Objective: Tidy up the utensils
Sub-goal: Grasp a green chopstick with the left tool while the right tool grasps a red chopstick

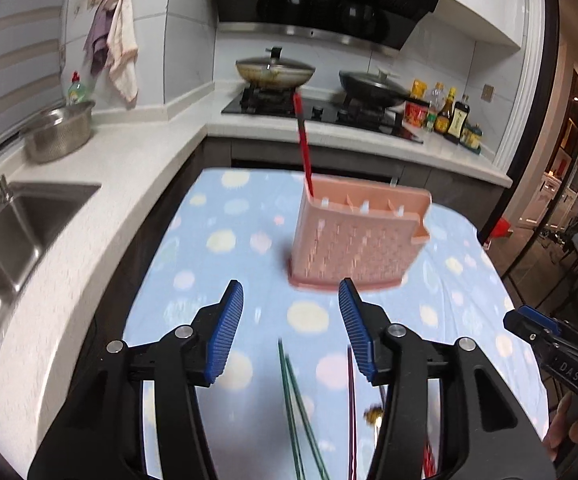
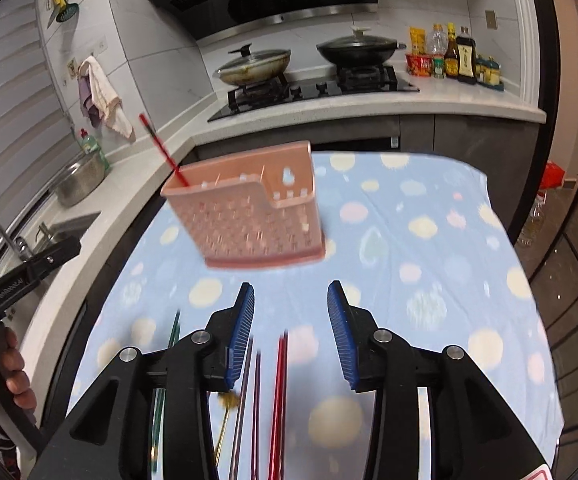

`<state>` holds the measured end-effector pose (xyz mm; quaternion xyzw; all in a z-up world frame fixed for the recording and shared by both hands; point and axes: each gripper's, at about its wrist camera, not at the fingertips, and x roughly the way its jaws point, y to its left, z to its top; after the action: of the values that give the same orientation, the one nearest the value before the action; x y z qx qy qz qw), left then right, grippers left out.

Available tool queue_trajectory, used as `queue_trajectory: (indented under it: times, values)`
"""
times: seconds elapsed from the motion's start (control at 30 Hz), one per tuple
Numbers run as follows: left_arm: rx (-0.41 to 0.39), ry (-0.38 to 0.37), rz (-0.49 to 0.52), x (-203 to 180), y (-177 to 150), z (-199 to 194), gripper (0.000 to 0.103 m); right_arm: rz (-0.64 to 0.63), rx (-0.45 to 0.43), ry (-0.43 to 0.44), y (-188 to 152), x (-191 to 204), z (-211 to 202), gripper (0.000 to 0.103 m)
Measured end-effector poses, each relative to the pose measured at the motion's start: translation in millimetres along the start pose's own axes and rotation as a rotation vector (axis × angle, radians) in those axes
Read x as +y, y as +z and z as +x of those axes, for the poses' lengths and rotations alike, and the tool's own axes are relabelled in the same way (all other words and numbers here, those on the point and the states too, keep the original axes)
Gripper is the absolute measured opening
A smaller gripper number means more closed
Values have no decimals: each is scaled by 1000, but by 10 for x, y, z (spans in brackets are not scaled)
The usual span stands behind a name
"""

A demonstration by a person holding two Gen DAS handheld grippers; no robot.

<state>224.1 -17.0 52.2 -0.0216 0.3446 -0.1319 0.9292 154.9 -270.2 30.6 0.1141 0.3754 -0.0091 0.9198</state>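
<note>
Chopsticks lay loose on the desk, on its dotted blue cloth, on the near side of the pink holder: a green pair, a red pair and a dark purple pair, with a gold-tipped utensil among them. One red chopstick already stood tilted in the holder's left end compartment. The holder stood upright, well beyond both grippers. Judged from this layout, the step in hand was picking up a further pair; it would go best by closing on both sticks together near mid-length and keeping them parallel before lifting toward a free compartment. The left gripper hovered with jaws spread wide, holding nothing, above the green pair. The right gripper likewise had jaws spread and empty, above the red pair.
</note>
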Motion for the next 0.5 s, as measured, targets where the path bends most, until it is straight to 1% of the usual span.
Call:
queue_trajectory:
  times: [0.07,0.23,0.4,0.5]
  values:
    - [26,0,-13,24,-216,-45,47,-20,18,-28,-231,22,-68,37]
    - [81,39,10,20,-748,-147,47,-57,83,-54,-787,76,-198,37]
    - [171,31,-17,53,-1209,-156,47,-57,157,-57,-1241,72,-216,37]
    - [198,35,-12,45,-1409,-173,47,-66,188,-64,-1428,71,-180,37]
